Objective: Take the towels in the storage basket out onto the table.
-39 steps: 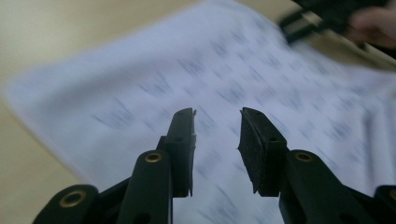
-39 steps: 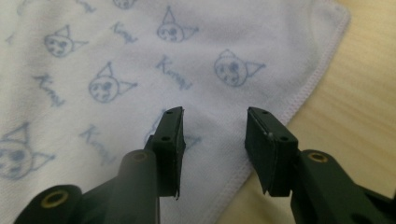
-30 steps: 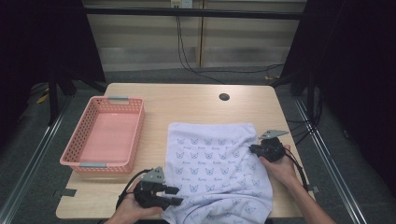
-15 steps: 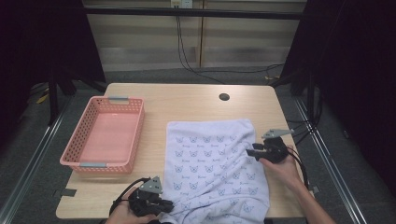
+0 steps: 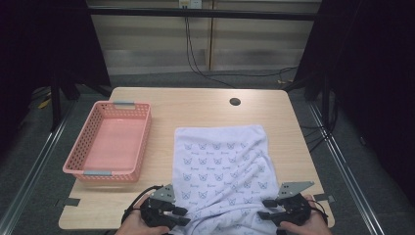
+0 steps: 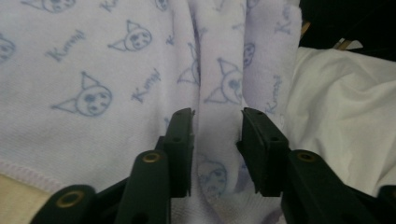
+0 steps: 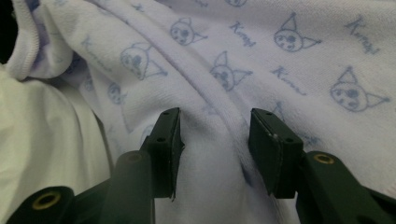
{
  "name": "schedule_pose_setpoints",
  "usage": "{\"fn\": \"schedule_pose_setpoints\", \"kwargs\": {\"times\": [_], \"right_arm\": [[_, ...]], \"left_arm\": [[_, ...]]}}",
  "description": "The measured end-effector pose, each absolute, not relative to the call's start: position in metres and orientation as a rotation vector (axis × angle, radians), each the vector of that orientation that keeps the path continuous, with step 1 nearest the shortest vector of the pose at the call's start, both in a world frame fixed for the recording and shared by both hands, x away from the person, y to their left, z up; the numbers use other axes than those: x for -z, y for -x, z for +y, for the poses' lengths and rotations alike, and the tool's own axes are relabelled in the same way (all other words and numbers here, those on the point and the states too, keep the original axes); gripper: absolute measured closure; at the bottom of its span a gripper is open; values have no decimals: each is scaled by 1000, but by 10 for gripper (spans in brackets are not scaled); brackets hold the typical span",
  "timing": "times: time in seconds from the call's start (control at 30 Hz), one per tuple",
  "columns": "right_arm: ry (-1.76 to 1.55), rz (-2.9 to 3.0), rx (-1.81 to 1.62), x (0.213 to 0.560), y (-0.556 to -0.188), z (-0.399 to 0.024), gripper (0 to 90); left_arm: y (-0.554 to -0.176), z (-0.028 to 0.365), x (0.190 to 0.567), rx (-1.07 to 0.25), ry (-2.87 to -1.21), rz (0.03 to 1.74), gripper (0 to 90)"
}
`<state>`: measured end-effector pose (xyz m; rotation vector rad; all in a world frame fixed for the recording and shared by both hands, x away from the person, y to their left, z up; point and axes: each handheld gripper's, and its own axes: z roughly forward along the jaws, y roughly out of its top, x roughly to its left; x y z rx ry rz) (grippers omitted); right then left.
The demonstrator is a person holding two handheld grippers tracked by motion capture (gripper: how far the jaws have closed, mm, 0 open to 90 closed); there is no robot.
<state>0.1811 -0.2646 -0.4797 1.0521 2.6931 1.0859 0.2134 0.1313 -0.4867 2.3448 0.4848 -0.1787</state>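
On the near right part of the wooden table [image 5: 195, 105] there's a pale lilac towel [image 5: 222, 161] printed with little cat faces, spread flat at the far end and bunched up at the near edge, where it spills over the table's near edge. Both grippers are down at that near edge. Left gripper [image 5: 182, 216] sits at the towel's near left corner, and its own view has the jaws [image 6: 217, 135] parted with a ridge of cloth running up between them, not pinched. Right gripper [image 5: 264, 209] is at the near right corner, same deal: jaws [image 7: 215, 140] apart with a fold of towel in the gap. White fabric [image 6: 336, 116] shows just beside the towel in both gripper views. Over on the left of the table, well apart from the towel, sits a pink plastic basket [image 5: 88, 142].
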Motion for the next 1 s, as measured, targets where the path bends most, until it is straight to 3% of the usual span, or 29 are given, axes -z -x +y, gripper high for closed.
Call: {"fn": "schedule_pose_setpoints", "kwargs": {"times": [0.07,0.13,0.33,0.43,0.53,0.63,0.83,0.93,1.0], "right_arm": [[-1050,2723,-1032,486,-186,-261,673],[-1043,2753,-1004,485,-184,-259,777],[-972,2876,-891,477,-164,-253,805],[-953,2918,-873,476,-147,-248,791],[-944,2856,-946,474,-142,-250,613],[-1032,2671,-1177,460,-157,-264,590],[-1118,2489,-1156,460,-219,-282,536],[-1148,2481,-1054,471,-249,-282,525],[-1161,2467,-1024,475,-264,-281,525]], "left_arm": [[-211,132,489,153,-2340,495,651],[-211,136,489,148,-2364,478,770],[-206,140,480,176,-2485,409,823],[-200,145,478,202,-2497,417,796],[-207,152,475,210,-2398,491,627],[-223,156,467,162,-2279,548,545],[-271,142,468,79,-2215,646,558],[-294,133,477,-7,-2268,658,552],[-309,131,487,32,-2255,726,561]]}}
